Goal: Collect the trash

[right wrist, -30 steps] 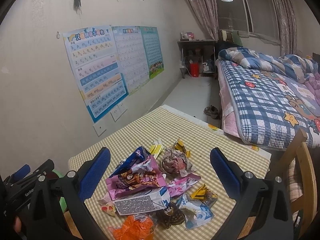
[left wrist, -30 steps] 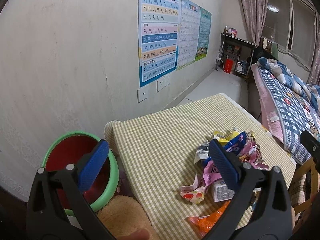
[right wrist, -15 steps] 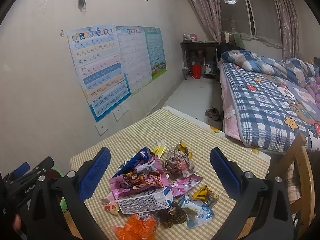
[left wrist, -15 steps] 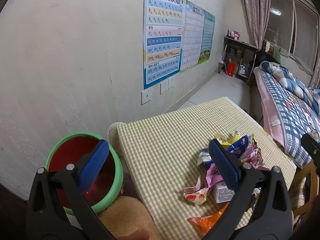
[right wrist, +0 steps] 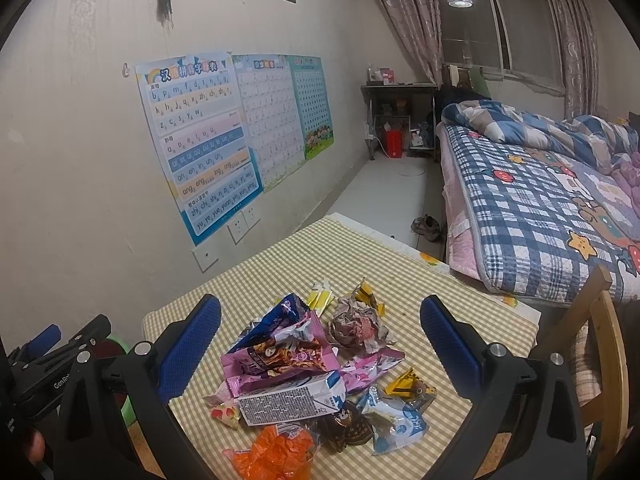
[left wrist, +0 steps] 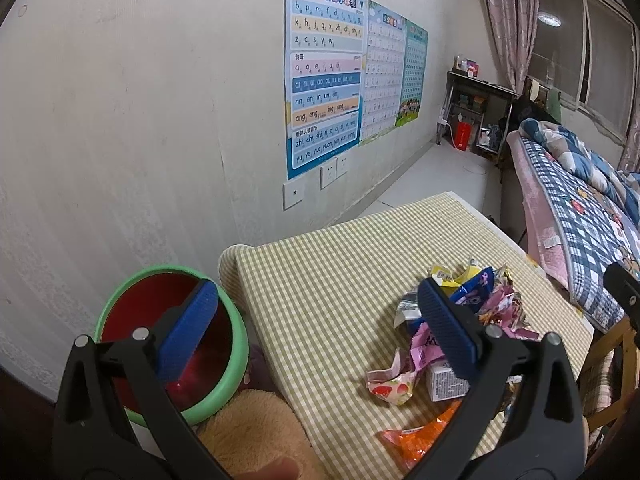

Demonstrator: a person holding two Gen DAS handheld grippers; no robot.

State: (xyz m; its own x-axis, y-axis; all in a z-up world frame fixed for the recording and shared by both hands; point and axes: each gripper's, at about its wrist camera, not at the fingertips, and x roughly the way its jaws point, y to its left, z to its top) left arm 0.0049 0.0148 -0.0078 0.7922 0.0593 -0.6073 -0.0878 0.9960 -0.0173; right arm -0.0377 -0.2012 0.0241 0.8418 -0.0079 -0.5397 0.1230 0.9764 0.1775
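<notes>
- The left tongs (left wrist: 316,326) are held with jaws wide apart and nothing between them, near the table's (left wrist: 340,280) left edge.
- The right tongs (right wrist: 320,342) are also spread apart, held over the trash (right wrist: 316,376).
- The trash is heaped on the near right part of the table.
- A bin (left wrist: 230,360) with a green rim is seen left of the table, beside the wall.

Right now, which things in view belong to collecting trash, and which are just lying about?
Job: wrapper pile, milk carton, orange packet, green-rimmed bin, left gripper, right gripper, both open.
Not the job: wall posters, bed, wooden chair.
</notes>
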